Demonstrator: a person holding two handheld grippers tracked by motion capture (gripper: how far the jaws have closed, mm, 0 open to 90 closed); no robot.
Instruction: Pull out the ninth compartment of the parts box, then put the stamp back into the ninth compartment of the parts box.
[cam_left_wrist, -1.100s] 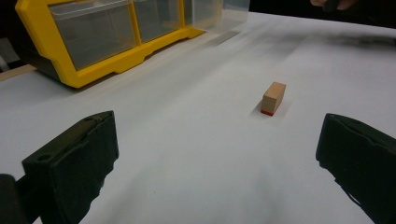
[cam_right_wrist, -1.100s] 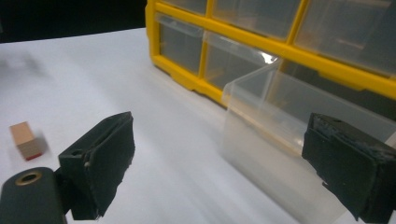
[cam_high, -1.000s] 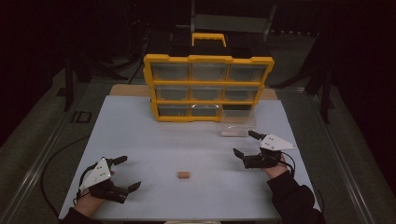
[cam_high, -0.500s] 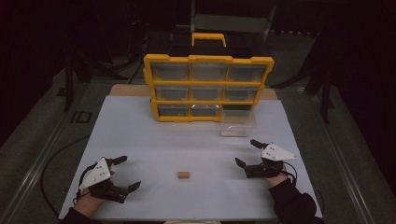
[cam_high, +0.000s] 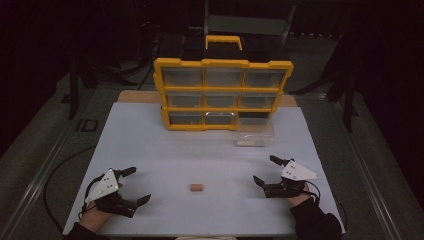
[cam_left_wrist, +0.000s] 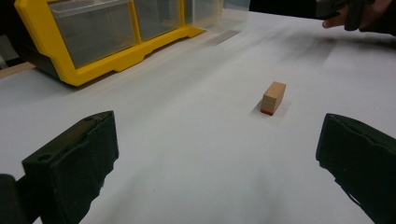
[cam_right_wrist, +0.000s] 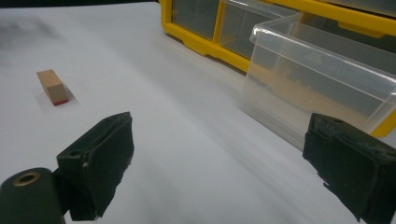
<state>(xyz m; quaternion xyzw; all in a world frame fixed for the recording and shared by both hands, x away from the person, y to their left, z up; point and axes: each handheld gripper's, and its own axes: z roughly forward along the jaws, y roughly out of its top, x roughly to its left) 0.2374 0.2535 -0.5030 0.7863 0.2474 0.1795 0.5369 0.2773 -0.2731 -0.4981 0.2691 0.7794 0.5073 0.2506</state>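
Between the two grippers lies the small wooden block (cam_high: 196, 187) — bare white tabletop (cam_high: 200, 155) on every side of it. Left gripper (cam_high: 134, 185) rests near the table's near edge, jaws spread wide, holding nothing. Right gripper (cam_high: 266, 170) is likewise spread and empty — the clear pulled-out drawer (cam_high: 255, 132) sits ahead of it, by the yellow organizer (cam_high: 223, 95).

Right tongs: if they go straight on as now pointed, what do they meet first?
Probably the pulled-out clear drawer before the yellow organizer. The right tongs stand open; white table lies between. Depth unclear.
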